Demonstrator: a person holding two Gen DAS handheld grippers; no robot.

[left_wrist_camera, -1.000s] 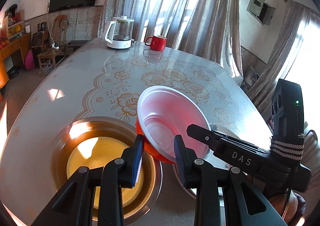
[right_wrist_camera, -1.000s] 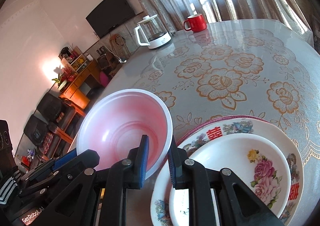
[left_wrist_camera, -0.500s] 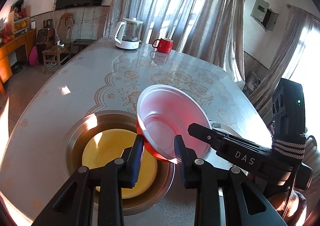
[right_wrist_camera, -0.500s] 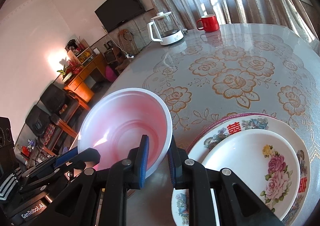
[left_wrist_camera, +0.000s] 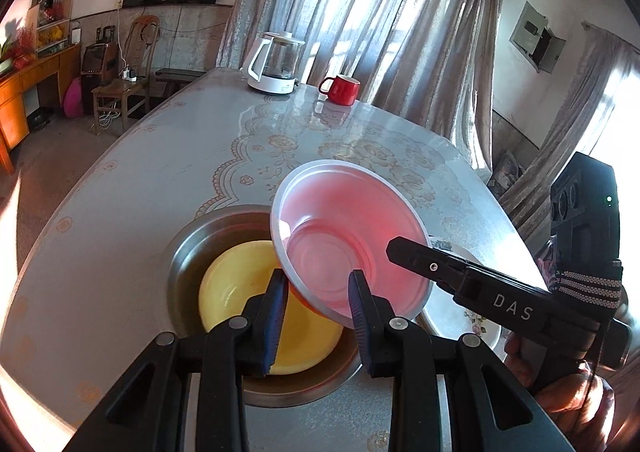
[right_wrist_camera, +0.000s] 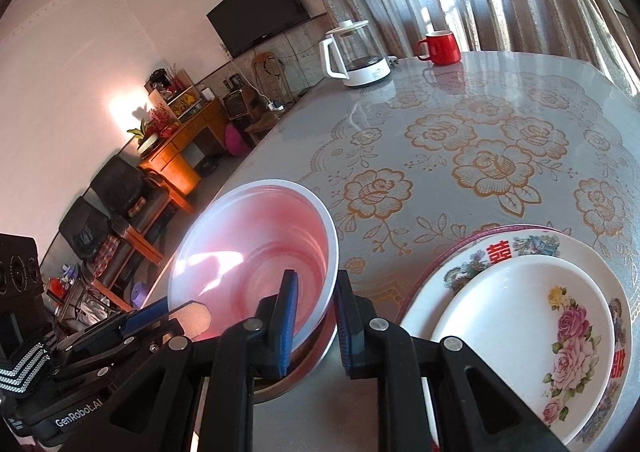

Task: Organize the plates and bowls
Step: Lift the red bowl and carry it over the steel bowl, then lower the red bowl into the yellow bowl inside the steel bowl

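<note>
1. At the left, the steel basin (left_wrist_camera: 188,264) is sitting on the table (left_wrist_camera: 168,172) with the yellow bowl (left_wrist_camera: 240,292) lying in its bottom; the red bowl (left_wrist_camera: 344,236) is hanging tilted above the basin's right side.
2. The left gripper (left_wrist_camera: 318,300) is pinching the red bowl's near rim, jaws almost fully closed on that thin wall with one pad inside and one outside.
3. The right gripper (right_wrist_camera: 314,316) is clamping the opposite rim the same way, jaws all but closed on the red bowl (right_wrist_camera: 256,252).
4. Risk, as I judge it: both grips are riding on a thin, slick rim, so if the two hands are pulling or rolling unevenly the bowl may be twisting out of one pair of pads and dropping onto the yellow bowl or clipping the basin's edge.
5. Further right, the floral plates (right_wrist_camera: 520,332) are lying stacked close beside the basin; a wide swing of the right gripper could be knocking them.
6. Compared with a second ago, the bowl is now sitting further over the basin, and the yellow bowl is showing more fully below it; both grips are staying unchanged.
</note>
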